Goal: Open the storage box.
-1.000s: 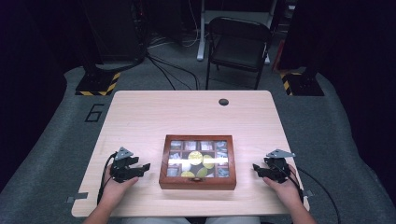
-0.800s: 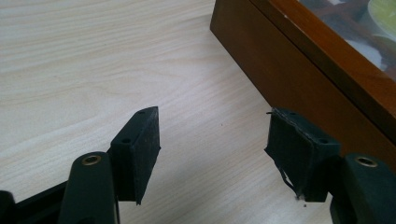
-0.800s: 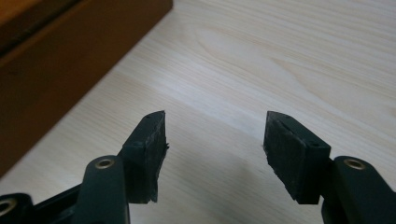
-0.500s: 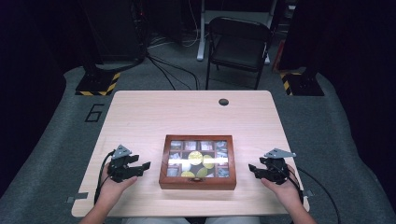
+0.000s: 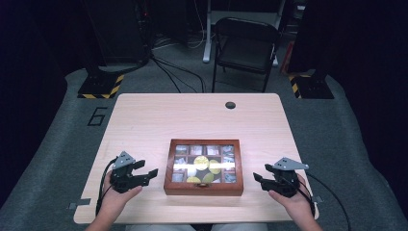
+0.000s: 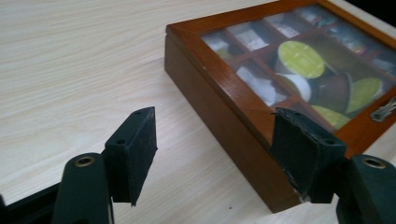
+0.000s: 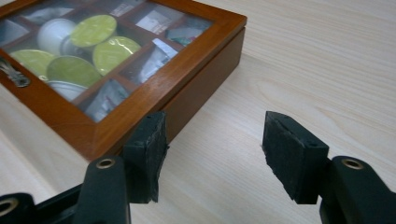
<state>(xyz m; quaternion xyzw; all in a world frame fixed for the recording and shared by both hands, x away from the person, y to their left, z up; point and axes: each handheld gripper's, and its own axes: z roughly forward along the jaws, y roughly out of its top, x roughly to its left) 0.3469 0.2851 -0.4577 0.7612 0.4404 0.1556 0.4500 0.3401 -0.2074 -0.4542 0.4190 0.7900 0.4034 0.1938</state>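
Fingers: both grippers' wide, empty.
Box (image 5: 204,166): closed on the worktop (image 5: 192,115), latch at 6 o'clock.
You: bring the left gripper (image 5: 144,173) and right gripper (image 5: 262,180) in level, squarely.

Both grippers crept in toward the wooden box (image 5: 204,166): right gripper (image 5: 260,179) moved more, left gripper (image 5: 150,173) just nudged closer, both gaping wide.

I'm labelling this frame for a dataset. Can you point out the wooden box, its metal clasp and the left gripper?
wooden box (image 5: 203,187): high view, front wall.
metal clasp (image 7: 14,76): right gripper view, on the lid's front frame.
left gripper (image 5: 146,169): high view, midway between its fingertips.
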